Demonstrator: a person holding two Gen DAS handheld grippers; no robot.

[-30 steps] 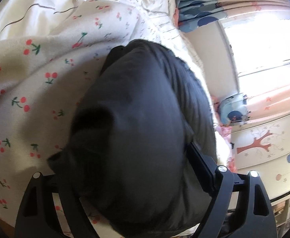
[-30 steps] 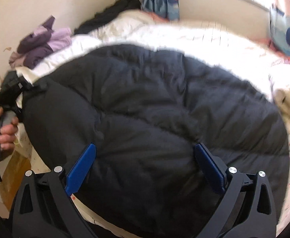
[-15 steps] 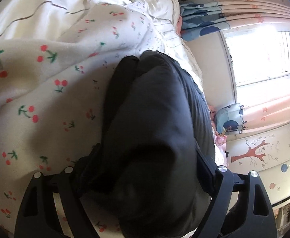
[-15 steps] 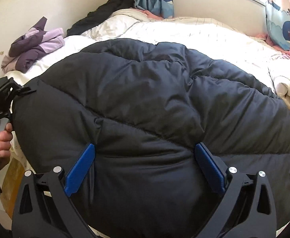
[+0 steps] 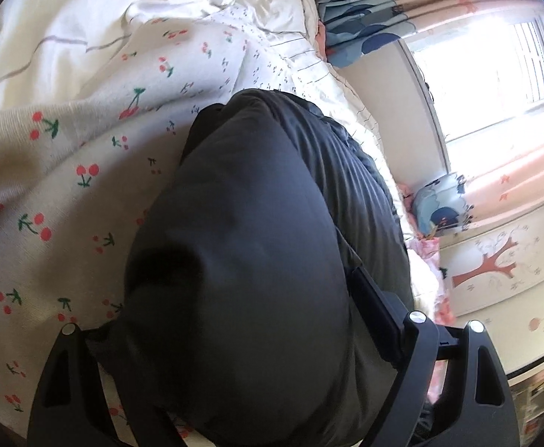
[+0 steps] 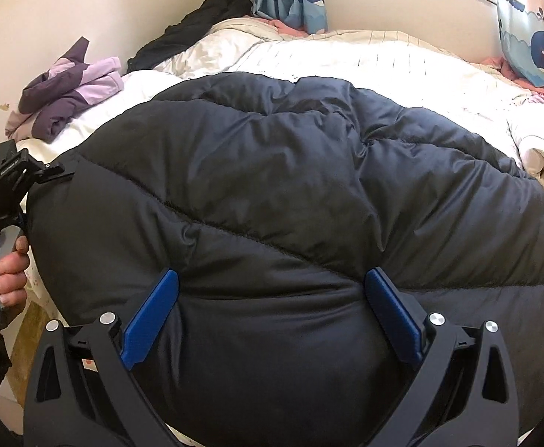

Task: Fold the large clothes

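A black puffy down jacket [image 6: 290, 193] lies across the bed, filling most of the right wrist view. My right gripper [image 6: 272, 290] has its blue fingers [image 6: 152, 309] wide apart around a thick fold of the jacket's near edge. In the left wrist view the same jacket [image 5: 242, 260] bulges between my left gripper's [image 5: 234, 305] jaws, which clamp its end; the left finger is hidden under the fabric. The left gripper also shows in the right wrist view [image 6: 7, 182], hand-held at the jacket's left corner.
A cherry-print blanket [image 5: 67, 171] and white duvet [image 6: 346, 56] cover the bed. A purple jacket [image 6: 63, 93] and a dark garment [image 6: 197, 22] lie near the wall. A blue cushion [image 6: 532, 56] is at the far right. A window and a painted cabinet [image 5: 495, 272] stand beyond.
The jacket has been lowered and spread flatter on the bed. The left gripper has shifted slightly with its end of the jacket; both keep their hold.
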